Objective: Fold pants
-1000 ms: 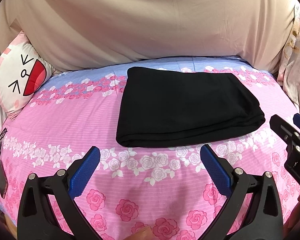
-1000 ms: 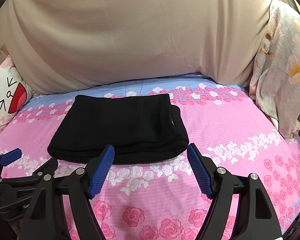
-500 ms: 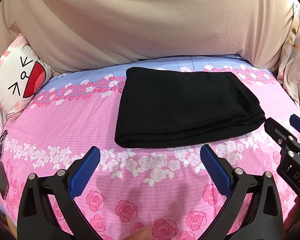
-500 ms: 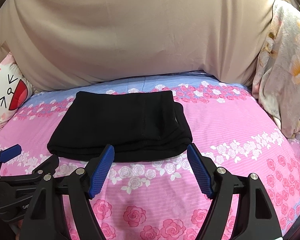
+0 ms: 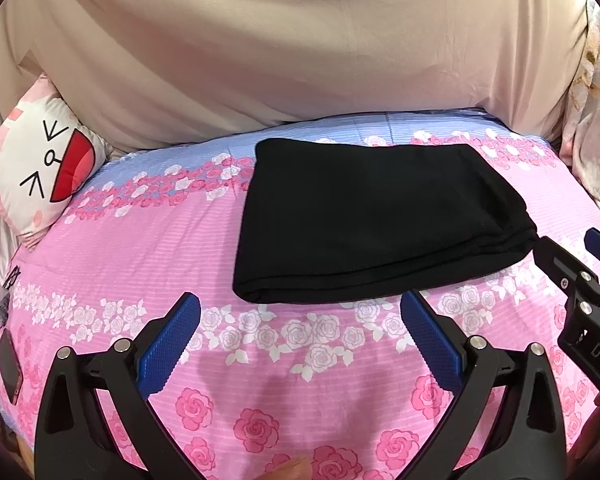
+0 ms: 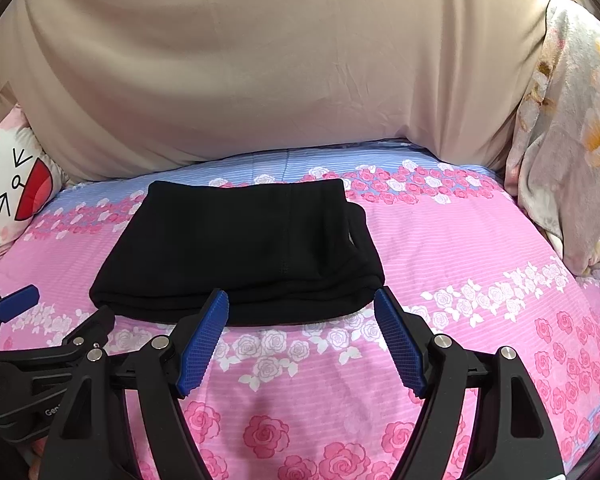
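Observation:
Black pants (image 5: 372, 220) (image 6: 244, 248) lie folded into a compact rectangle on the pink rose-patterned bed (image 5: 140, 248) (image 6: 460, 248). My left gripper (image 5: 300, 308) hovers open just in front of the pants' near edge, its blue pads holding nothing. My right gripper (image 6: 302, 300) is open too, its pads flanking the near right edge of the pants without touching them. In the left wrist view the right gripper (image 5: 568, 248) shows at the right edge; in the right wrist view the left gripper (image 6: 64, 304) shows at the lower left.
A beige quilt (image 5: 300, 60) piles up behind the pants. A cat-face pillow (image 5: 32, 168) (image 6: 12, 188) sits at the far left, and a floral blanket (image 6: 572, 140) lies on the right. A dark phone (image 5: 9, 366) rests near the bed's left edge.

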`<state>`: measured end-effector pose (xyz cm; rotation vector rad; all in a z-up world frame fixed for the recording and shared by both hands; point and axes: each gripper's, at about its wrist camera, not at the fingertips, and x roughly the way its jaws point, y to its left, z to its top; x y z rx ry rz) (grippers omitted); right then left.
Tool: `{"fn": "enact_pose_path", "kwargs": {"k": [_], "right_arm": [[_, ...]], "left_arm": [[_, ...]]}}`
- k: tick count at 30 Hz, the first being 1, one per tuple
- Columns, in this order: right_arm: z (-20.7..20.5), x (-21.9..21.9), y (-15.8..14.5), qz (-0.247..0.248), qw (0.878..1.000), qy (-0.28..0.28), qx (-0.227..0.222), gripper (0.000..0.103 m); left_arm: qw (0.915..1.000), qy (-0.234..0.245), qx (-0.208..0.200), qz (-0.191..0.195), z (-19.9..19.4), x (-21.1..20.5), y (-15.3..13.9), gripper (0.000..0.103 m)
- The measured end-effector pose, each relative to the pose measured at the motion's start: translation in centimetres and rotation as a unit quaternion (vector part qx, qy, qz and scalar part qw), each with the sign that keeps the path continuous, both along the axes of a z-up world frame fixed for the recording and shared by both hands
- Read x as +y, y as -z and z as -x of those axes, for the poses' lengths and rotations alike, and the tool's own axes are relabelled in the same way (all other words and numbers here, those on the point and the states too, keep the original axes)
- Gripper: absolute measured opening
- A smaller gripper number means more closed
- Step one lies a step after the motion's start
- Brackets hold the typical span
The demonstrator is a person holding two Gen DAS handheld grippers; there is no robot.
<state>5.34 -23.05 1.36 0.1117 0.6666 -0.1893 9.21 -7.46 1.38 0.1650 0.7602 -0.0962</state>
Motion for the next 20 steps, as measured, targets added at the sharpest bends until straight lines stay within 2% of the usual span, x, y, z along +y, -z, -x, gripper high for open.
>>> {"fn": "enact_pose_path", "kwargs": {"k": [4, 9, 13, 15, 20], "right_arm": [[-0.2, -0.1, 0.1, 0.0, 1.0, 0.0, 0.003, 0.073], [-0.1, -0.2, 0.2, -0.001, 1.0, -0.001, 0.003, 0.073], [-0.1, -0.4, 0.4, -0.003, 1.0, 0.0, 0.006, 0.073], [0.1, -0.6, 0.4, -0.003, 1.0, 0.002, 0.004, 0.073], [0.4, -0.8, 0.3, -0.004, 1.0, 0.002, 0.003, 0.073]], "left_arm": [[1.0, -0.002, -0.008, 0.003, 0.0, 0.1, -0.3, 0.098], [0.9986, 0.033, 0.003, 0.042, -0.2, 0.3, -0.1, 0.098], [0.9994, 0.027, -0.013, 0.014, 0.3, -0.4, 0.1, 0.098], [0.9999, 0.016, -0.007, -0.002, 0.4, -0.5, 0.1, 0.098], [0.9999, 0.009, -0.002, -0.005, 0.8, -0.3, 0.1, 0.098]]}}
